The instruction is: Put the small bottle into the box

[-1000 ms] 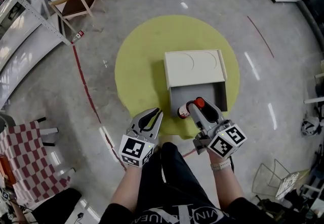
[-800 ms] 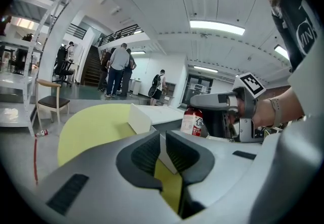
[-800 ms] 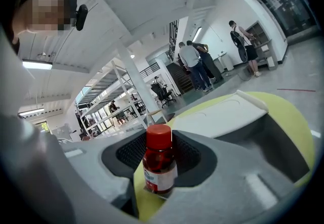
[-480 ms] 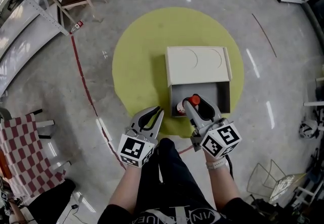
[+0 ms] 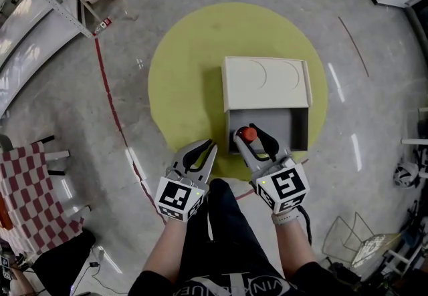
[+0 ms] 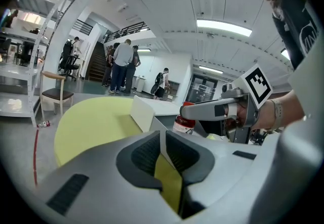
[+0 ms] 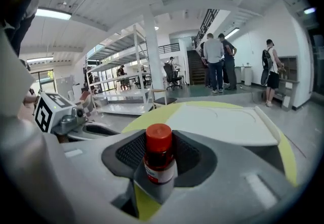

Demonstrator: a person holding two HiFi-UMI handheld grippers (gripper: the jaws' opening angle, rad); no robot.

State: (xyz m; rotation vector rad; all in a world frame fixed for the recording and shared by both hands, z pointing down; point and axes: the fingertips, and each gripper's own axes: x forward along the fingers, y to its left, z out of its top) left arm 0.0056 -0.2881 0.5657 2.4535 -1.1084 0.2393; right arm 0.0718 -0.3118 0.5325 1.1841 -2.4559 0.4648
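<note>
Two pads of your right gripper are clamped on the small bottle, squeezing its body from either side. The red cap stands clear above the jaws, so the long axis is upright, crosswise to the line the claw points along. From your head view that cap sits over the near left corner of the open box, just inside the near rim as seen from above. How high the base hangs over the floor of the box you cannot tell from here. Everything turns on this: the free grey space of the box lies ahead of the claw and off to its right, while the left wall and the near rim are close beside the bottle. My read is that you want a touch more reach forward and inward before you let go, so that the base comes down flat and not on an edge. The lid is folded back on the far side, well out of your way, and the whole box sits on the yellow mat. Your left gripper is closed with nothing in it, parked at the near edge of the mat, left of the box and apart from it. The right hand is the one on the job.
</note>
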